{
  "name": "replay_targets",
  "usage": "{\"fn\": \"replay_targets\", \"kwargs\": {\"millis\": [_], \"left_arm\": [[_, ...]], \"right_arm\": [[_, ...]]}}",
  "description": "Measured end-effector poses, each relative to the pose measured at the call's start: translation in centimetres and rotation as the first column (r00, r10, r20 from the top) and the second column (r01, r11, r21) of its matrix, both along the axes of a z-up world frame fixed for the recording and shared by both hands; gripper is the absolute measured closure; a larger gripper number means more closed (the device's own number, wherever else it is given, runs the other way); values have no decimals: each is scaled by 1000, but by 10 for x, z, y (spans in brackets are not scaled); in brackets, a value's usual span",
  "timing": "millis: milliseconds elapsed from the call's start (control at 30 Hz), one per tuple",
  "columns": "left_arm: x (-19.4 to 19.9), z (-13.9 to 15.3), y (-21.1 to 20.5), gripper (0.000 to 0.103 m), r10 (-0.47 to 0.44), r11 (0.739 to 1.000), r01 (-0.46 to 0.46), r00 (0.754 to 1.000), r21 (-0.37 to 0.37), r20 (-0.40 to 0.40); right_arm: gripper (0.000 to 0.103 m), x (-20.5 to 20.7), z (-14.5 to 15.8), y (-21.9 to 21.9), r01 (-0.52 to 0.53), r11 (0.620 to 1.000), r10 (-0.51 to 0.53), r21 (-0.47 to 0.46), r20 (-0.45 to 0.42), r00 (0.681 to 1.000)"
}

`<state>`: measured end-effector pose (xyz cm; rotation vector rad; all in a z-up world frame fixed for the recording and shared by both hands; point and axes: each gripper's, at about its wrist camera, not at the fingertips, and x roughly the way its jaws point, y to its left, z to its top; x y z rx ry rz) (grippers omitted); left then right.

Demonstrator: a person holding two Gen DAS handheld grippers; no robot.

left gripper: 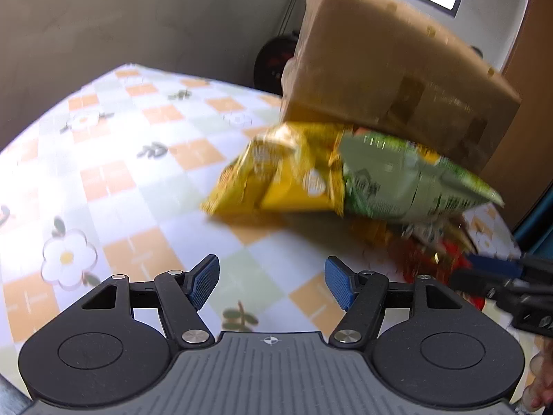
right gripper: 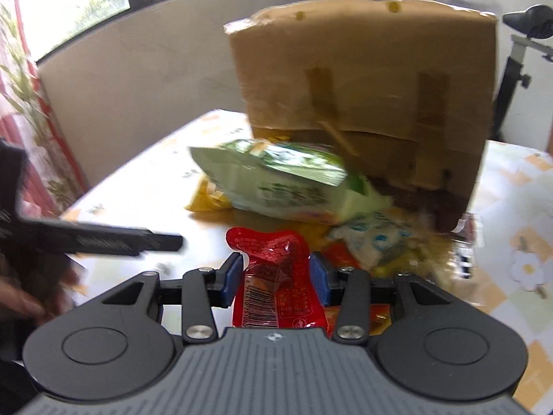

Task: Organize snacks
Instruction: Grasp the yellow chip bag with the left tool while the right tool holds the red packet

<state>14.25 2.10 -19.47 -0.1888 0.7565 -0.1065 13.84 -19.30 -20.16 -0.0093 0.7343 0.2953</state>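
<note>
The right gripper [right gripper: 274, 278] is clenching a red snack packet [right gripper: 276, 276] between its blue pads, gripping the packet across its middle so the barcode end is hanging toward the camera. Holding it at the waist looks like a way to keep the floppy film from folding out of the grasp. The left gripper [left gripper: 271, 282] is hovering released, its fingers spread wide over the checked, flower-printed worktop [left gripper: 114, 180] with nothing between them, probably waiting to take the next packet.

Beyond both grippers, a taped cardboard box [right gripper: 366, 103] is standing tilted at the far side of the worktop, its lower edge lifted over the pile; whether anything is propping it cannot be told. Snacks are lying in a loose heap at its mouth: a green chip bag [right gripper: 283, 180] is resting on top of a yellow bag [left gripper: 273, 173], and a white-and-blue wrapper [right gripper: 373, 238] is lying just right of the red packet, among other blurred wrappers.

Judging from this, sorting is at an early stage, with most snacks lying mixed. The heap is overlapping, so pulling one bag may drag its neighbours.
</note>
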Motion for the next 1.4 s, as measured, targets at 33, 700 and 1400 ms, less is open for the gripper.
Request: {"fn": "replay_targets", "kwargs": {"millis": [33,700,1400], "left_arm": [[1,5,0,32,-1,1000,1,1000,5,16],[50,-5,-34,18,-262,920,218,960,325,96],[61,24,27,18,-52,997,40,983,72,177]], "right_arm": [[58,1,-4,-5,22,1000,-22,-6,-11,1000],[58,-4,-11,-27,112,994,-112,0,-17,994],[58,5,-14,-31,108,994,-108,14,-33,994]]}}
